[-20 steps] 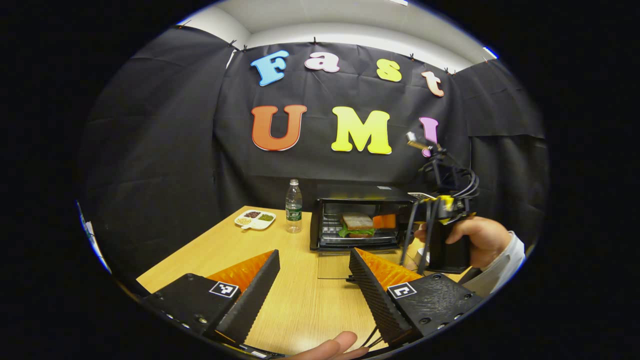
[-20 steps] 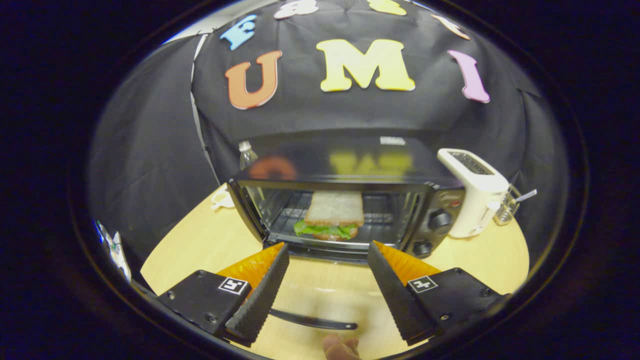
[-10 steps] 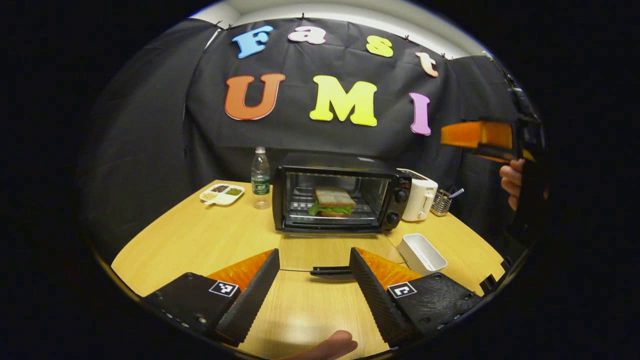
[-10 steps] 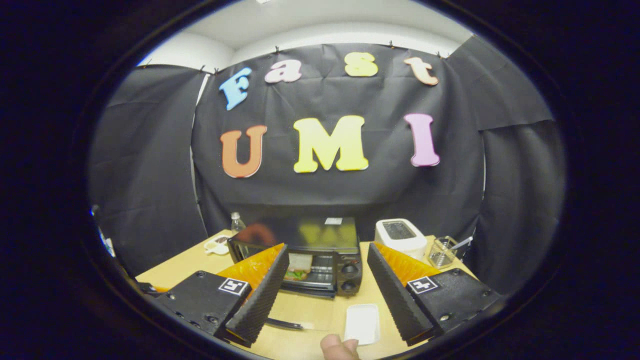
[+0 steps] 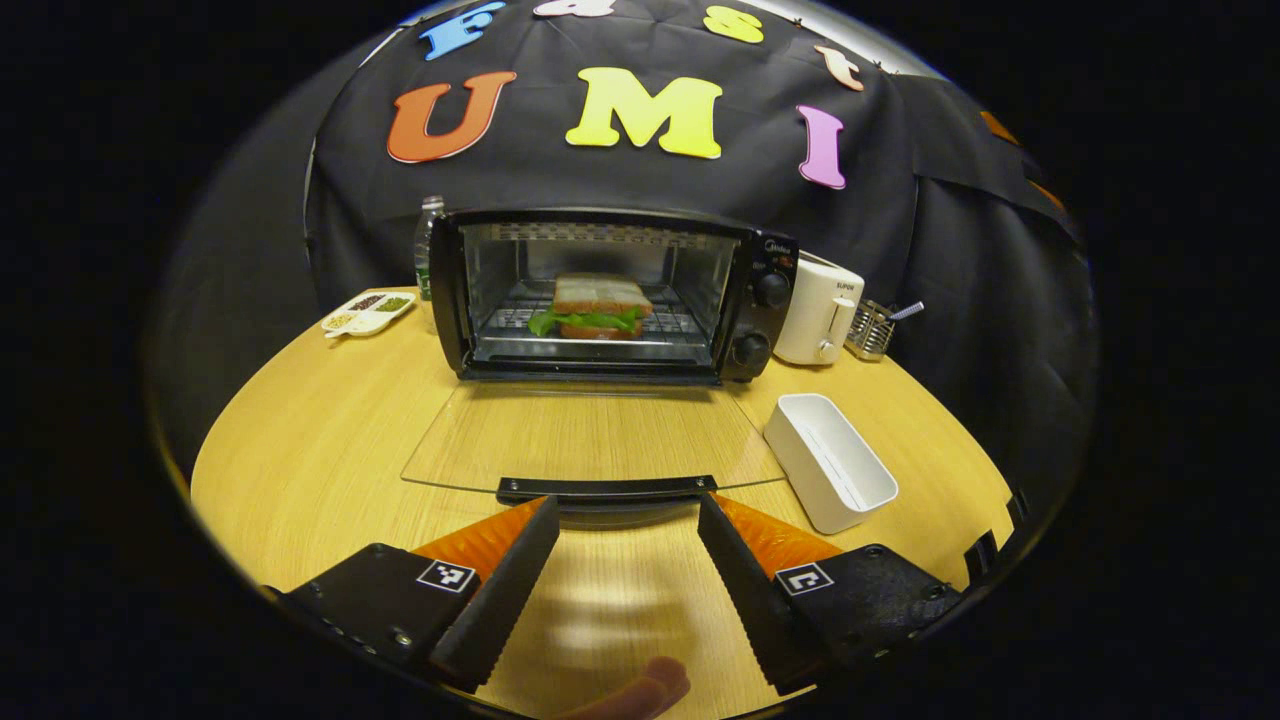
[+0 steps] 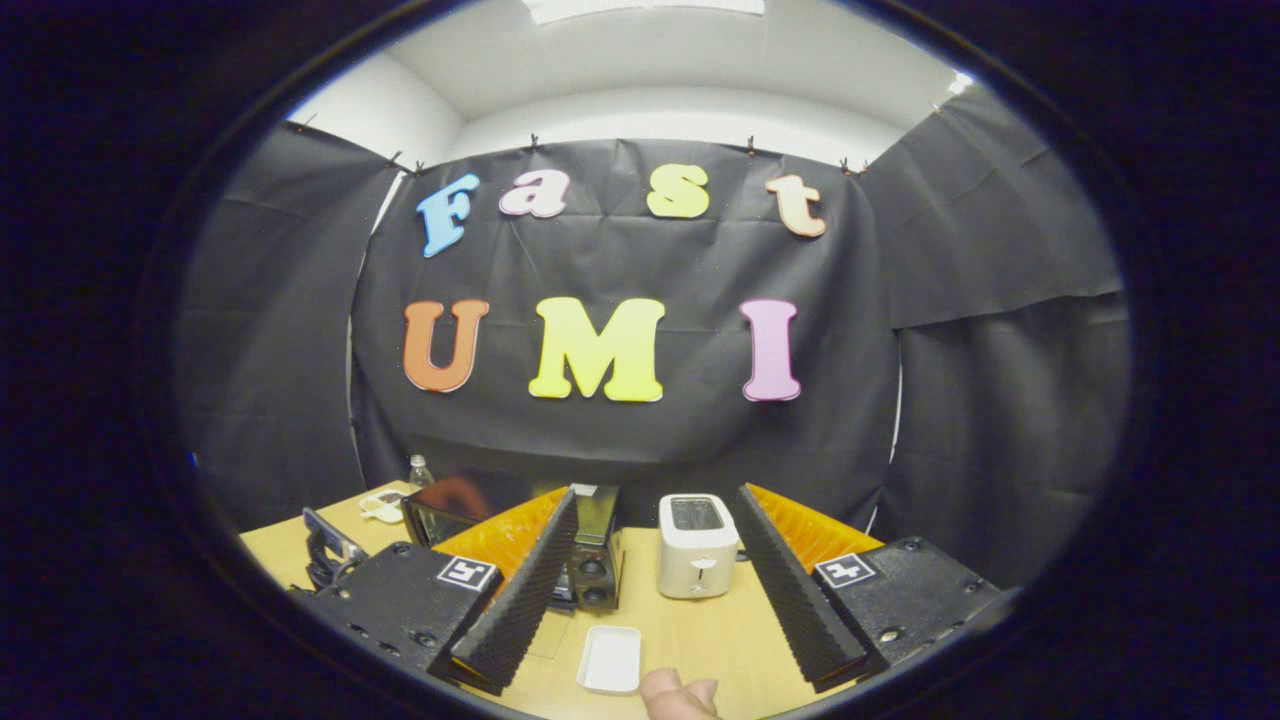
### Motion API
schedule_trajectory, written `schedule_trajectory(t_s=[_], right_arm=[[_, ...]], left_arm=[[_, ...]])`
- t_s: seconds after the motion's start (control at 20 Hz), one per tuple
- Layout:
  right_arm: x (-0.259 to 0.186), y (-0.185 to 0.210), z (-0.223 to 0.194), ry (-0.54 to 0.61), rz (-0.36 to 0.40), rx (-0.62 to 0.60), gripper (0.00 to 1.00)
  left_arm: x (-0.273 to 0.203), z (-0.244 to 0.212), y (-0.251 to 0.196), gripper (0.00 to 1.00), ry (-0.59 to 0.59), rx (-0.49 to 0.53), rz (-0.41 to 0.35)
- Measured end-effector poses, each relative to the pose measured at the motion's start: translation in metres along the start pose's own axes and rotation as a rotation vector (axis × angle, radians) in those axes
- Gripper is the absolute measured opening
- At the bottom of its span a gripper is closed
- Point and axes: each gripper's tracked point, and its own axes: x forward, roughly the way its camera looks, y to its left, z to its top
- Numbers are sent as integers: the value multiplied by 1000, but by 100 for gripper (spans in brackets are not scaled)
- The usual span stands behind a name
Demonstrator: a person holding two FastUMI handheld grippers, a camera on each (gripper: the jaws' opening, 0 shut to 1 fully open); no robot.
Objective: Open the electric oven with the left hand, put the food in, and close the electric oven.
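Left gripper view: my left claw (image 5: 628,545) gapes wide, holding nothing, lined up just short of the door handle (image 5: 606,489). The glass door (image 5: 590,438) lies flat over the surface (image 5: 300,440), hinged at the electric oven (image 5: 610,295) near the far edge. The sandwich (image 5: 592,306) sits on the rack inside, so closing is what's left, I reckon. The risk: if I come in too low I'll jam my fingers (image 5: 505,580) against the handle's front instead of getting under it, or they slip off and the door drops back down. Swinging it up too hard could shove the oven back. The white tray (image 5: 830,462) beside the door's right edge looks empty. The divided dish (image 5: 368,312) at the far left holds small heaps of grains or beans.

Right gripper view: my right claw (image 6: 645,585) is spread wide and empty, held well back and pointing at the toaster (image 6: 697,545). Below it the same white tray (image 6: 611,660), empty.
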Motion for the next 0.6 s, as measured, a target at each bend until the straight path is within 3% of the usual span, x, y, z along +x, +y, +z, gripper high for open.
schedule_trajectory(t_s=[0.15,0.2,0.55,0.6], right_arm=[[-12,-29,7,-25,-47,51,100],[-16,-36,3,-24,-57,68,90],[-8,-61,-19,8,-66,121,90],[-5,-61,-23,15,-61,129,100]], left_arm=[[13,-14,-9,93,36,3,-6],[18,-19,-10,93,54,-10,-8],[29,-25,-4,92,107,31,45],[30,-26,-4,92,115,39,51]])
